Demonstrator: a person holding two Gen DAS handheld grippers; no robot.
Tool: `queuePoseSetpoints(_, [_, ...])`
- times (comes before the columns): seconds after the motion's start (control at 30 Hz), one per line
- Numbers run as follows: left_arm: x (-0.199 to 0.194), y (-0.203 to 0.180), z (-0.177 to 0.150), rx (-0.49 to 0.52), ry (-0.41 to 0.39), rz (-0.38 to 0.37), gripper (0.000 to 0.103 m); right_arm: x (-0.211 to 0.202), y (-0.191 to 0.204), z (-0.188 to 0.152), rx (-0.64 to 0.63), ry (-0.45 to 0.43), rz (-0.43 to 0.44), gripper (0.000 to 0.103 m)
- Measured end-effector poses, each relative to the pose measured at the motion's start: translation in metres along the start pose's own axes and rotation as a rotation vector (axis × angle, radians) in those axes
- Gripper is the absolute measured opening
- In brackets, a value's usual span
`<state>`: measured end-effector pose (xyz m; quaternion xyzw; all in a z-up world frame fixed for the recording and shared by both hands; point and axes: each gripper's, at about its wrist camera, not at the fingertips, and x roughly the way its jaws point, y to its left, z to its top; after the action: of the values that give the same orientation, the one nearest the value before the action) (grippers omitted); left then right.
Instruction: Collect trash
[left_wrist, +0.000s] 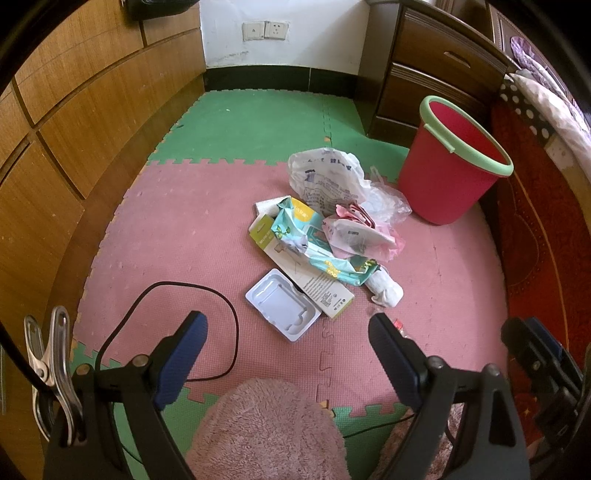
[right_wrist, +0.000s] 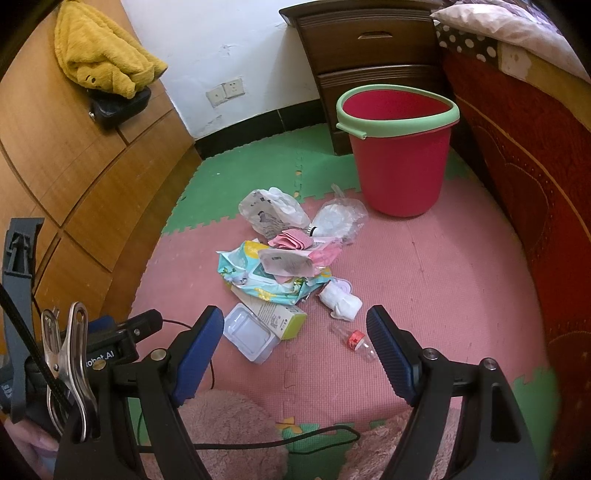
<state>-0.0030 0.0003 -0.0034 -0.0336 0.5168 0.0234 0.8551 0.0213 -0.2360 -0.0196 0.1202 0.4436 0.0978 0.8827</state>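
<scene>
Jaws spread and empty on both grippers; best start with the small bottle (right_wrist: 354, 338), nearest the right gripper (right_wrist: 295, 332), then the bin (right_wrist: 397, 162).

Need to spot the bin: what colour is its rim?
Light green, on a red bin; clearest in the right wrist view.

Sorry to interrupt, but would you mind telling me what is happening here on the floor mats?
A person is holding a gripper in each hand over a pile of trash on the foam floor mat. Both the left gripper and the right gripper are open and empty, above the near edge of the pile. The red bin stands upright beyond the pile and looks empty, so no collecting shows yet.
</scene>
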Motion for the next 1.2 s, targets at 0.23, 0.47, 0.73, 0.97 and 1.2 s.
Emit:
queuePoseSetpoints(0.23, [-0.0001,0.0001,0.0002,0.0,0.002,0.0,0.092,-0.0006,0.0008,0.0017,0.003,0.002,0.0,0.082])
queuePoseSetpoints(0.47, [-0.0001,-0.0001,0.0005,0.001,0.003,0.001,0.092,-0.0009,0.0008,0.0021,0.005,0.005,0.001,0.082])
queuePoseSetpoints(0.73, [-0.0002,-0.0001,0.0007,0.001,0.004,0.001,0.092,-0.0004,0.0004,0.003,0.006,0.007,0.001,0.082])
queuePoseSetpoints(0.97, [0.0001,0.0001,0.0005,0.002,0.005,0.002,0.092,-0.0001,0.0003,0.0028,0.007,0.007,0.002,0.082])
queuePoseSetpoints(1.2, [0.0021,0.0011,-0.0017,0.002,0.006,0.003,0.092,0.0,-0.0001,0.0036,0.008,0.008,0.003,0.082])
